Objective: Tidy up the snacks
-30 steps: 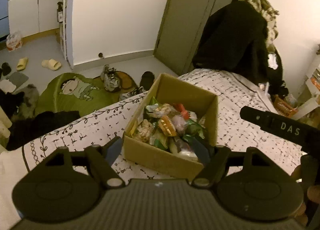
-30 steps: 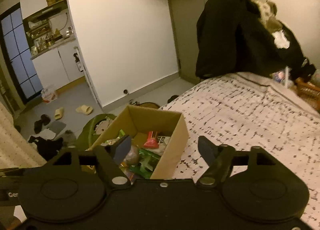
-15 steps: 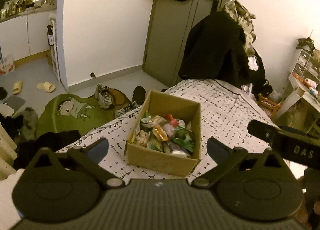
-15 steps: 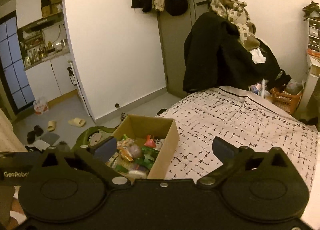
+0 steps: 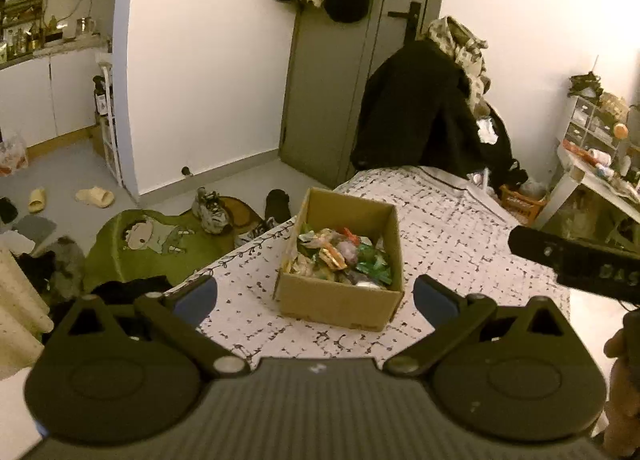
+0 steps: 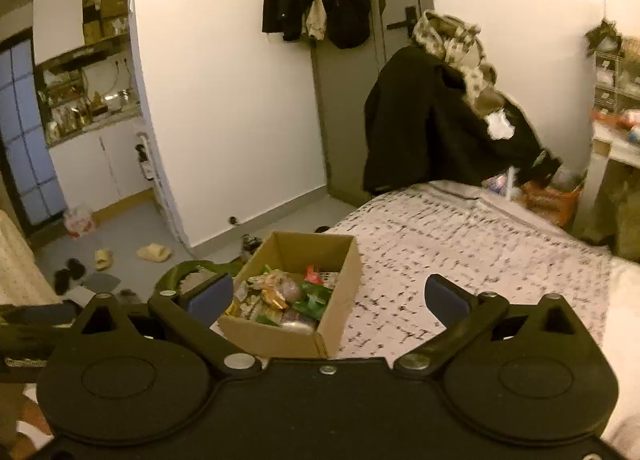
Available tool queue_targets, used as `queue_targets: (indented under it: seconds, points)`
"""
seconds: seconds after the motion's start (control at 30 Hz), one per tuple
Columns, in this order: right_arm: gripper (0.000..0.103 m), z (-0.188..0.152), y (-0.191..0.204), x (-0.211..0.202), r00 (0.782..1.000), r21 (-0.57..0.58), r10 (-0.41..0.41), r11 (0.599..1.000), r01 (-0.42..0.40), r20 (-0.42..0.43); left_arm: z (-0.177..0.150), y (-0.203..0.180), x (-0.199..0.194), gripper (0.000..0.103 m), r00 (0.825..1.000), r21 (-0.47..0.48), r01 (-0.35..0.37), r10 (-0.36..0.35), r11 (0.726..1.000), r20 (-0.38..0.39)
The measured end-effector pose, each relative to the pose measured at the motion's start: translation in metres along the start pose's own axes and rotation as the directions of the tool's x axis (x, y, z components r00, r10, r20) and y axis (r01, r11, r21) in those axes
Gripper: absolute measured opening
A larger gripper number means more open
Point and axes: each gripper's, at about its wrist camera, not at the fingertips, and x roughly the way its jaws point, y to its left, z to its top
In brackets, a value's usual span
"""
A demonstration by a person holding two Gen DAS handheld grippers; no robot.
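An open cardboard box (image 5: 338, 298) stands on the patterned bedspread (image 5: 460, 236), filled with several colourful snack packets (image 5: 340, 256). My left gripper (image 5: 316, 296) is open and empty, held back from and above the box. In the right wrist view the box (image 6: 276, 334) with the snack packets (image 6: 286, 296) sits left of centre. My right gripper (image 6: 328, 298) is open and empty, above and behind the box. The right tool's body (image 5: 576, 264) shows at the right edge of the left wrist view.
The bed's edge runs just left of the box. On the floor lie a green cushion (image 5: 140, 244), shoes (image 5: 210, 209) and slippers (image 5: 96, 195). A chair piled with dark clothes (image 5: 420, 111) stands by the grey door (image 5: 332, 99). A cluttered desk (image 5: 596, 167) is at right.
Both grippers have pulled back and risen away from the box, so it looks smaller and farther. Both pairs of fingers have spread wider apart.
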Motion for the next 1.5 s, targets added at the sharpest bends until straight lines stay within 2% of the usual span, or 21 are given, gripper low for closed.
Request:
queue_targets:
  seconds: [0.17,0.4,0.57,0.9,1.5]
  points:
    - [0.103,0.000,0.013,-0.018,1.000,-0.017,0.001,1.000,0.000,0.025,0.000,0.002,-0.020,0.103,1.000,0.039,-0.007,0.006,0.999,0.024]
    - [0.103,-0.013,0.026,-0.028,1.000,-0.031,-0.001,1.000,0.001,0.013,-0.003,0.015,-0.034,0.103,1.000,0.016,-0.006,0.006,1.000,0.007]
    - [0.103,-0.016,0.030,-0.027,1.000,-0.038,-0.011,0.999,0.011,0.007,-0.013,0.018,-0.035,0.103,1.000,0.027,0.001,-0.001,1.000,0.000]
    - [0.103,-0.020,0.033,-0.026,1.000,-0.041,-0.008,0.999,0.008,0.001,-0.014,0.024,-0.030,0.103,1.000,0.008,-0.005,0.005,1.000,0.002]
    - [0.103,-0.025,0.032,-0.027,1.000,-0.048,-0.014,0.999,0.014,-0.013,-0.018,0.024,-0.028,0.103,1.000,0.028,-0.002,0.002,1.000,-0.013]
